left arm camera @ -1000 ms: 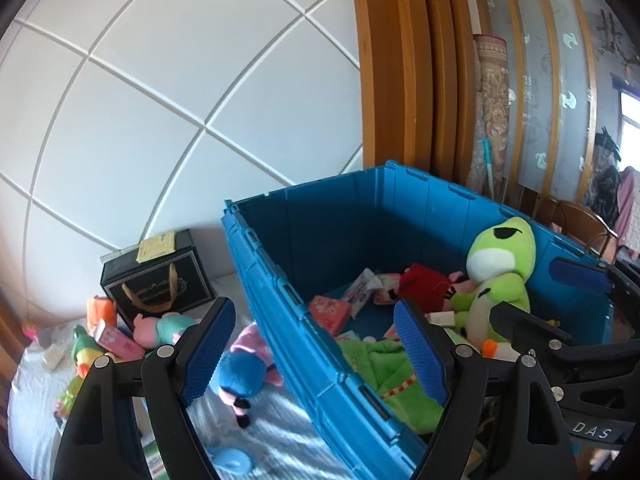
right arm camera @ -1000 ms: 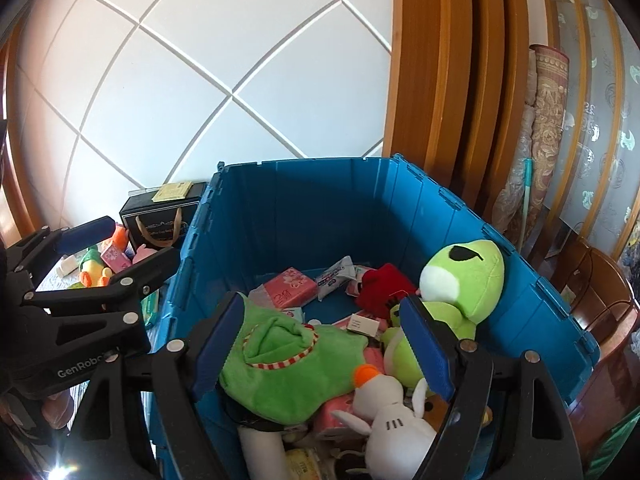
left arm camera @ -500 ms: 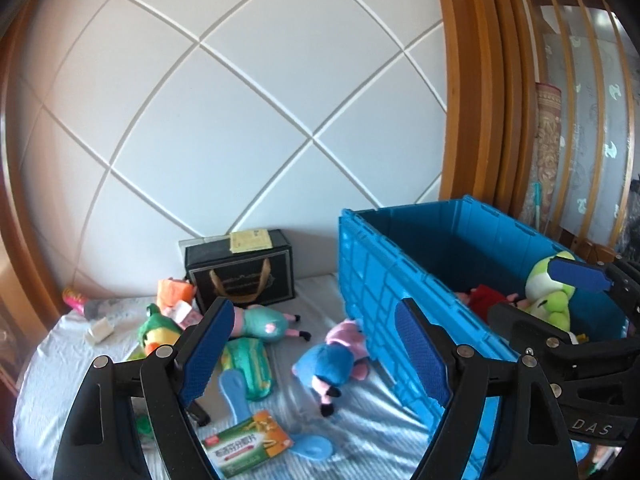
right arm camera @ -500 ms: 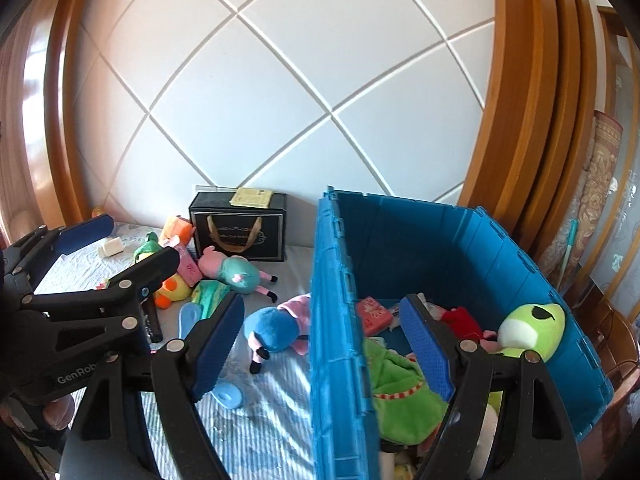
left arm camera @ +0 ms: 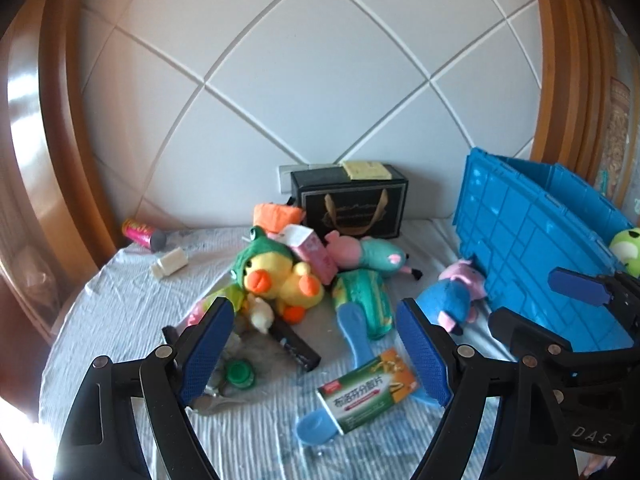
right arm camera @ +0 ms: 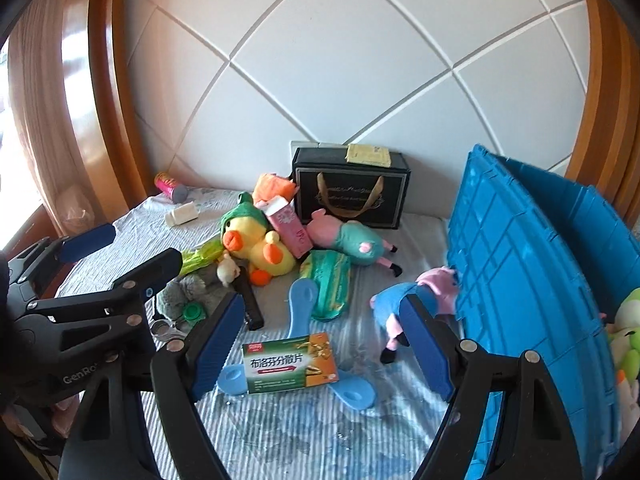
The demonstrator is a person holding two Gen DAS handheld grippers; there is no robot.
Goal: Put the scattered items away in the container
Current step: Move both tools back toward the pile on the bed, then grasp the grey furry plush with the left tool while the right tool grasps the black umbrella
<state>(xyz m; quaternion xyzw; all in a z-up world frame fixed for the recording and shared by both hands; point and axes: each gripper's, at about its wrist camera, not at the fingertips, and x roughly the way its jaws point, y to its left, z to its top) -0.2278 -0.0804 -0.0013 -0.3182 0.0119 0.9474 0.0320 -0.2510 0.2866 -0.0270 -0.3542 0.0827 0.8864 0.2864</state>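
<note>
Right wrist view shows the right gripper [right arm camera: 320, 344] spread and empty above a green-and-orange cardboard medicine box [right arm camera: 290, 362] printed "布洛芬分散片", lying left of the blue plastic crate [right arm camera: 520, 280], while the "GenRo"-marked left gripper [left arm camera: 316, 352] likewise gapes.

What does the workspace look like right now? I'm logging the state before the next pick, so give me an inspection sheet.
Surface: striped bedsheet, wrinkled.
Job's things: blue crate at right; duck plush, medicine box, blue pig plush, teal pig plush lie outside it.
Clutter: black gift bag against the wall; pink can far left.
Grippers: left tool open, empty; right tool open, empty.
Cables: nothing seen.
Surroundings: white padded wall, wooden frame.
</note>
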